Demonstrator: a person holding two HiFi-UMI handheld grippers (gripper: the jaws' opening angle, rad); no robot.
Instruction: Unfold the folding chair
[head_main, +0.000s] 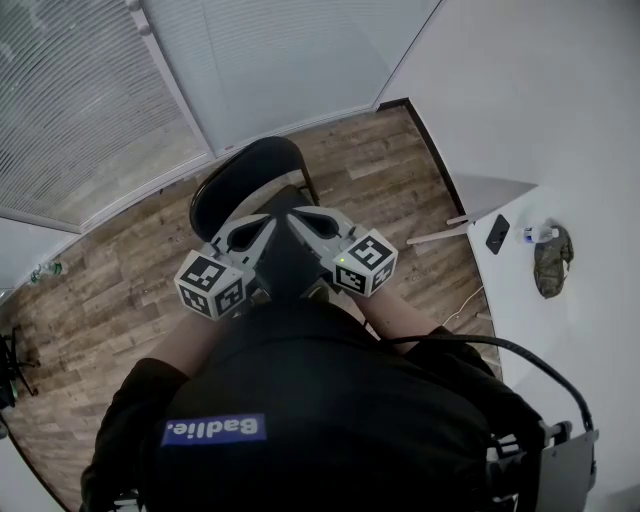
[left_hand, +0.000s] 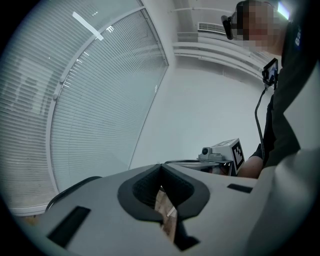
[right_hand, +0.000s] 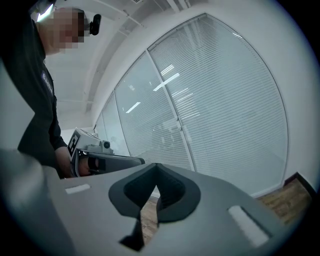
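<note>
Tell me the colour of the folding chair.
Black; the folding chair shows best in the head view.

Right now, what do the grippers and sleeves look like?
Left gripper and right gripper: light grey shells, black fingers, each with a white cube of black square markers. Black top, blue label; black cable on the person's right.

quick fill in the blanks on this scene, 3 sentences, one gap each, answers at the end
1. The left gripper and the right gripper each hold nothing, and their jaws are ____.
2. The black chair below the grippers stands on a ____ floor.
3. The dark phone lies on the ____ table.

Missing words: shut; wooden; white
</note>
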